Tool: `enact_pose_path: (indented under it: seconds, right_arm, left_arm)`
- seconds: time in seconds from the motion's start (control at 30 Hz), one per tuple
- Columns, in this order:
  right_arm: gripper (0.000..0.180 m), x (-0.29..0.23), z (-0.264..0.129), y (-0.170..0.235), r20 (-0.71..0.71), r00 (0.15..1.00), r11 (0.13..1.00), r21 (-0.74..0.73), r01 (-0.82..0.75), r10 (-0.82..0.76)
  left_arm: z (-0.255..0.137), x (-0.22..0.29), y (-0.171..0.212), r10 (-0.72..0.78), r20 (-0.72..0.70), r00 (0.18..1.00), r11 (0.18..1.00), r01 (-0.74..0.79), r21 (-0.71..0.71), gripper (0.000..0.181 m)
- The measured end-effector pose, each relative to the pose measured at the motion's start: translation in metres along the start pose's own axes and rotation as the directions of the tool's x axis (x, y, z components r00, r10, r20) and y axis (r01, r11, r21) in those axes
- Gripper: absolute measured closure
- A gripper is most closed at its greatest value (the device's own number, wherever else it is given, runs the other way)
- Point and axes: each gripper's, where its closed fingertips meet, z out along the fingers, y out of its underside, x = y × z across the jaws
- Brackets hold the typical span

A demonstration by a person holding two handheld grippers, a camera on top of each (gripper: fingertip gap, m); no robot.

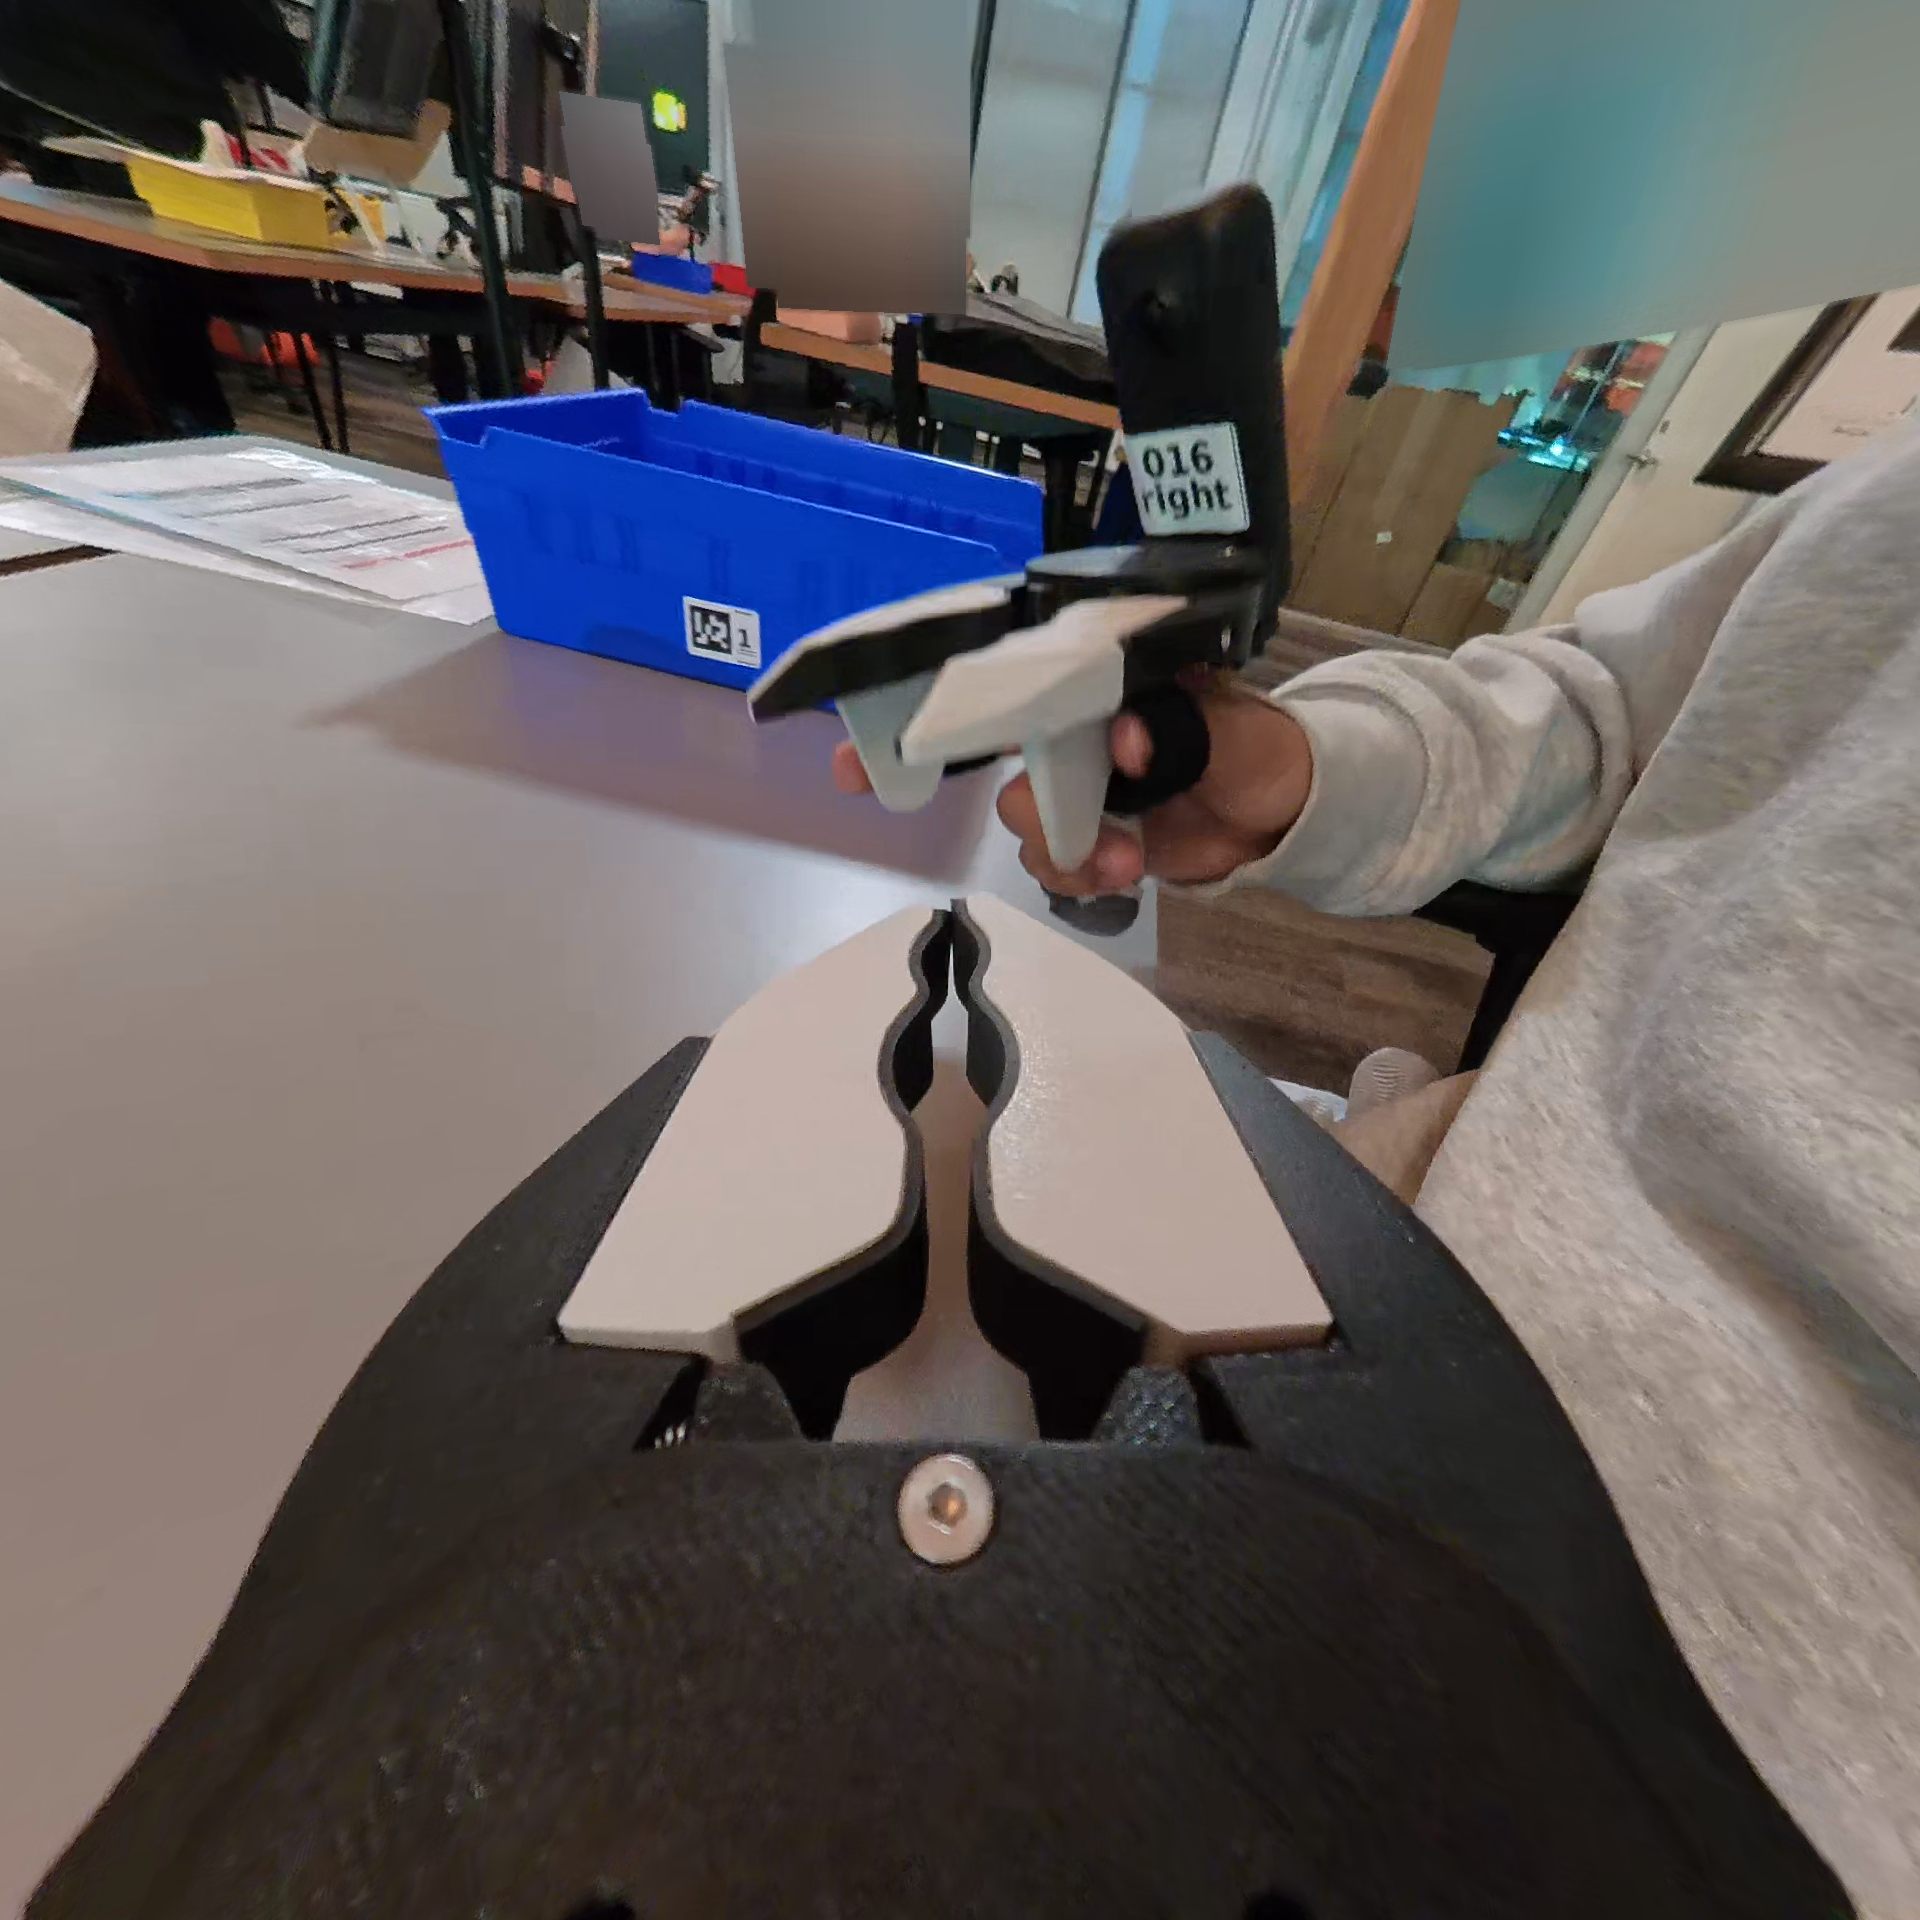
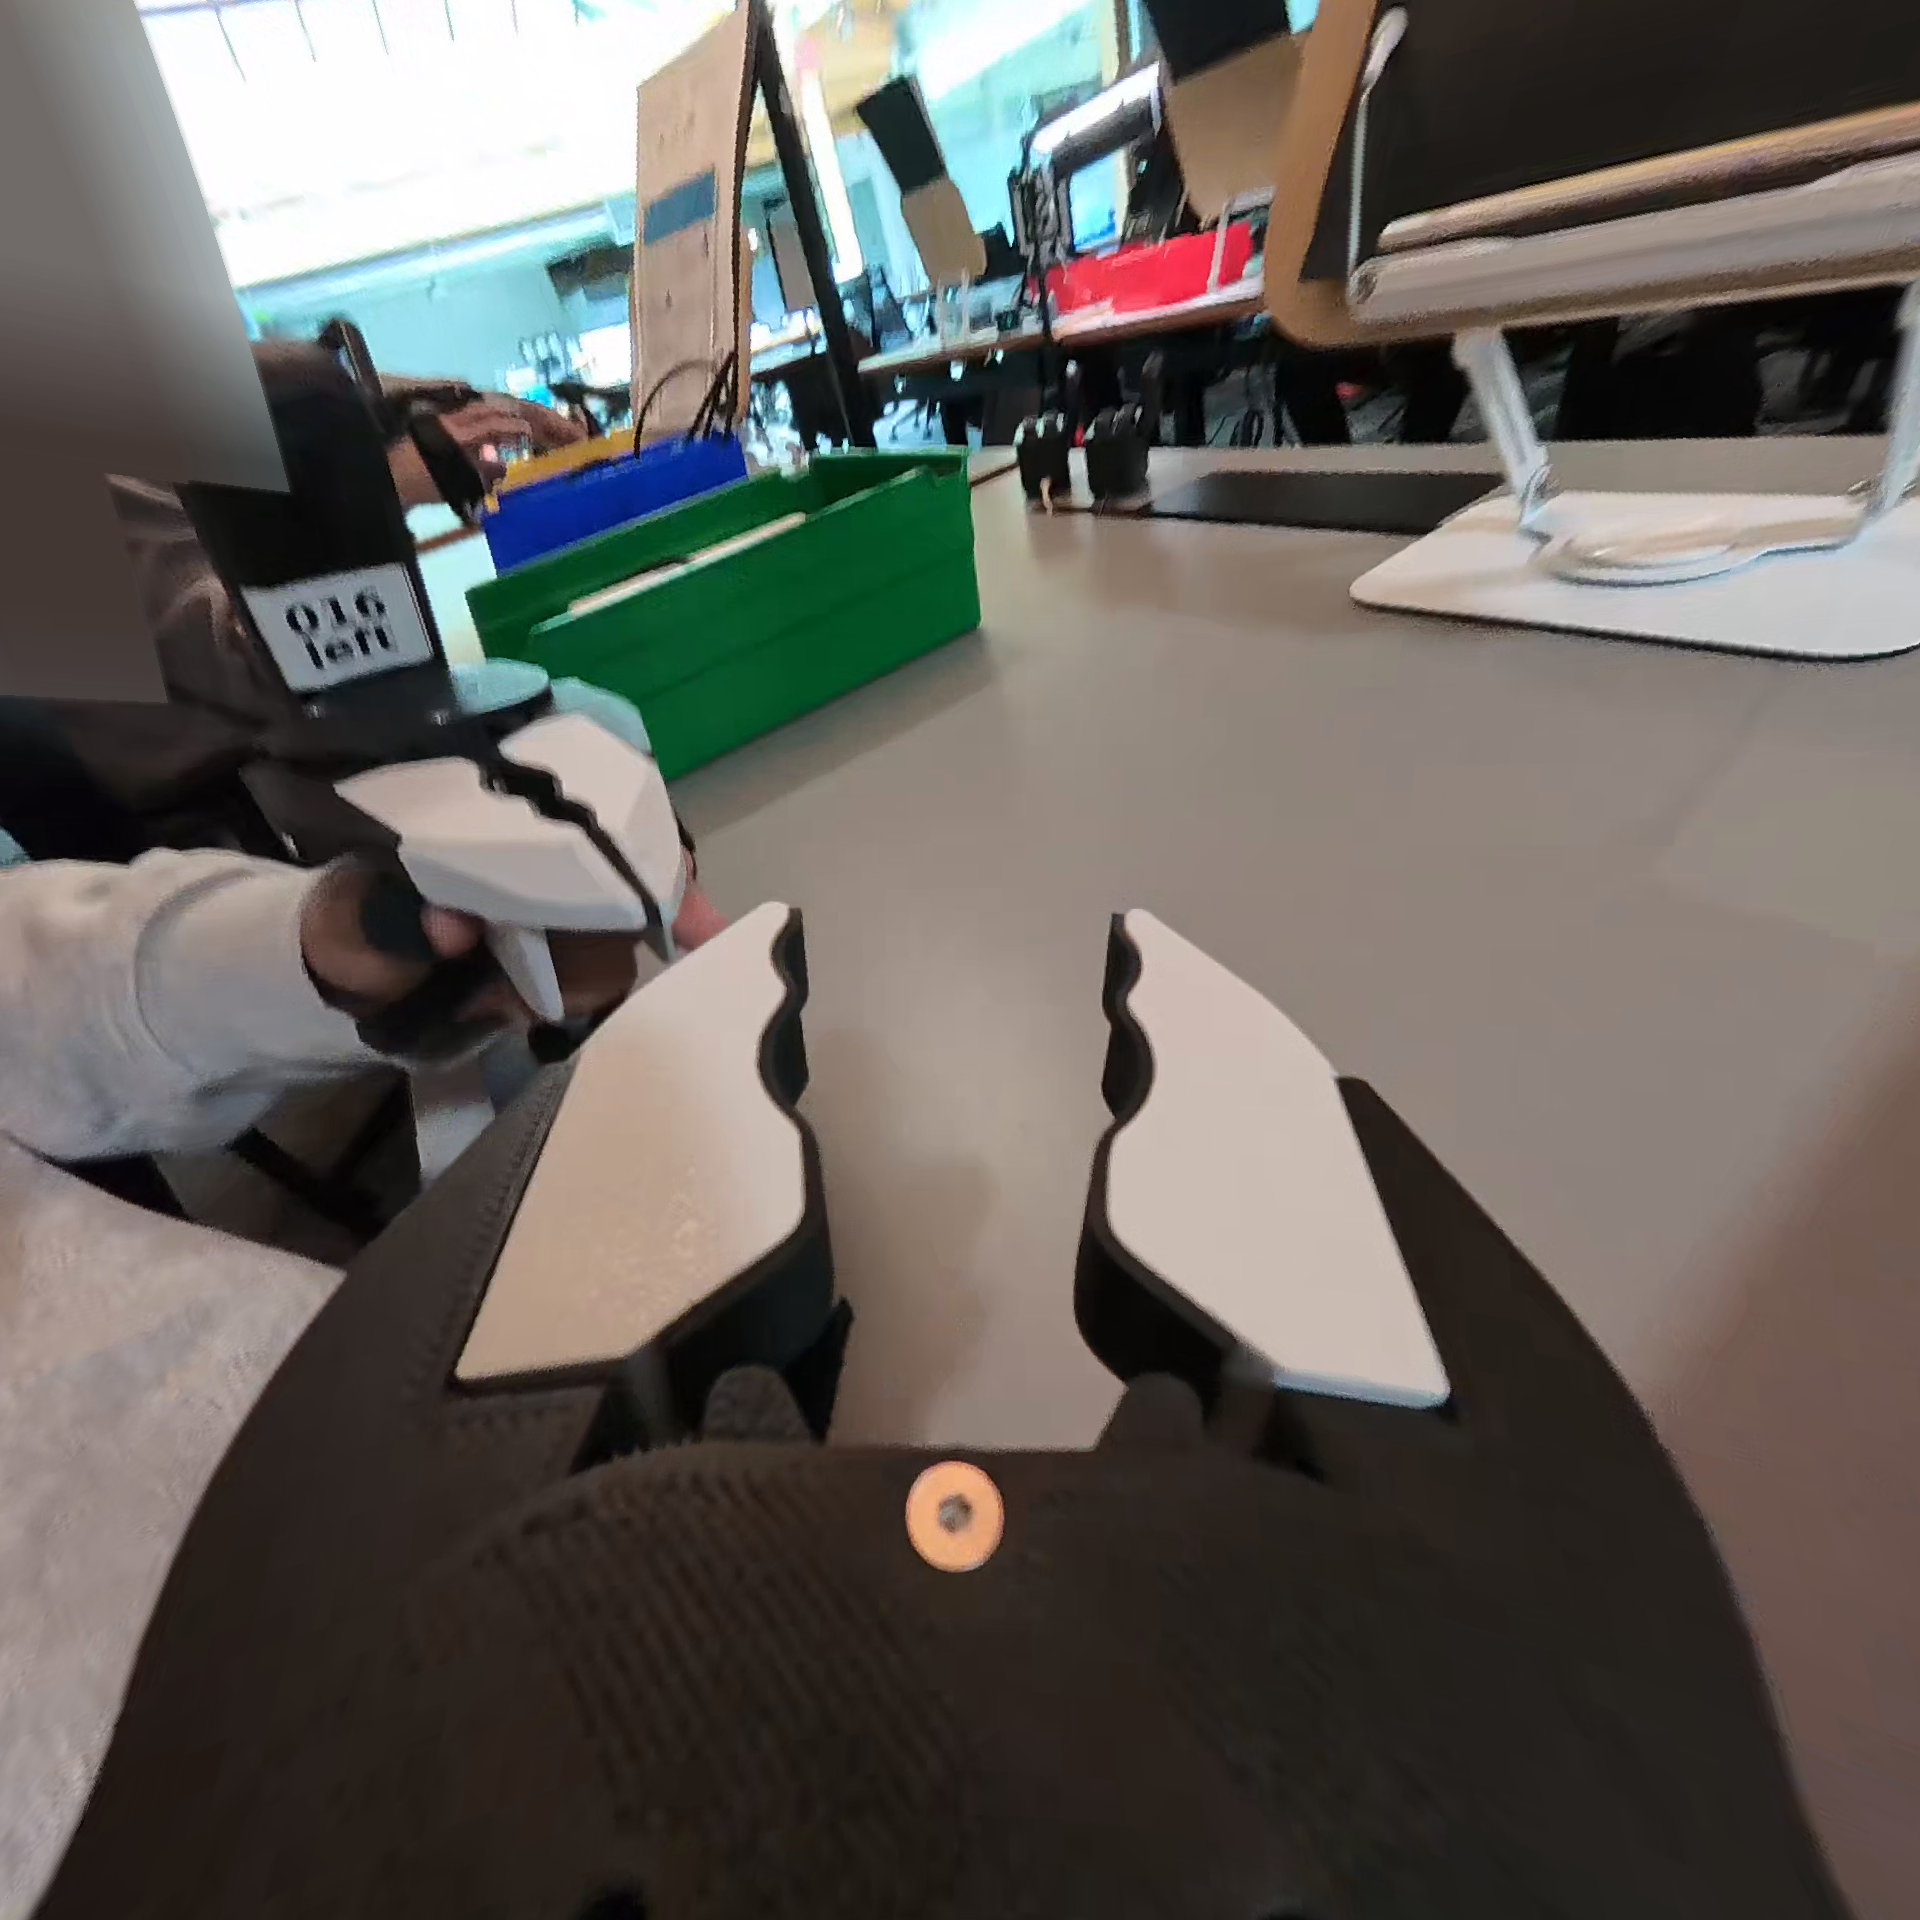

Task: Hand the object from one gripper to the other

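Observation:
My left gripper [image 1: 951, 920] is shut and empty, its white fingers pressed together over the near edge of the grey table [image 1: 312, 883]. It also shows in the right wrist view [image 2: 665, 914], shut, held in a hand at the left. My right gripper [image 2: 951, 925] is open and empty above the table [image 2: 1351, 883]. In the left wrist view it [image 1: 831, 722] hangs open in a hand just ahead of my left fingertips. Neither gripper holds an object. A blue bin [image 1: 727, 520] stands beyond the right gripper; what is in it is hidden.
A green bin [image 2: 779, 613] holding flat white pieces and a blue bin [image 2: 613, 488] behind it stand at the far left. A white monitor stand [image 2: 1662, 571] sits at the right. Printed sheets [image 1: 260, 520] lie at the table's far left. A grey sleeve [image 1: 1662, 935] fills the right.

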Motion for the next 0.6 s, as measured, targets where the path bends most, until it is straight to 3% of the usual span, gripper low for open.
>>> enact_pose_path:
  seconds: [0.23,0.37,0.47,0.6]
  right_arm:
    - [0.127,0.003,0.007,0.012,0.036,0.999,0.998,-0.056,0.031,-0.029]
    - [0.128,0.009,0.005,0.011,0.036,0.999,0.998,-0.054,0.026,-0.024]
    - [0.129,0.009,0.005,0.012,0.045,0.999,0.998,-0.058,0.028,-0.026]
    - [0.130,0.007,0.006,0.012,0.058,0.998,0.998,-0.062,0.031,-0.027]
  left_arm:
    - [-0.024,-0.029,-0.014,-0.012,0.124,0.992,0.997,0.003,0.073,0.181]
    - [-0.064,-0.060,-0.045,0.045,0.317,0.947,0.983,-0.098,0.155,0.181]
    - [-0.124,-0.096,-0.079,0.083,0.542,0.836,0.966,-0.201,0.161,0.178]
    - [-0.232,-0.143,-0.104,0.028,0.810,0.586,0.966,-0.223,0.128,0.176]
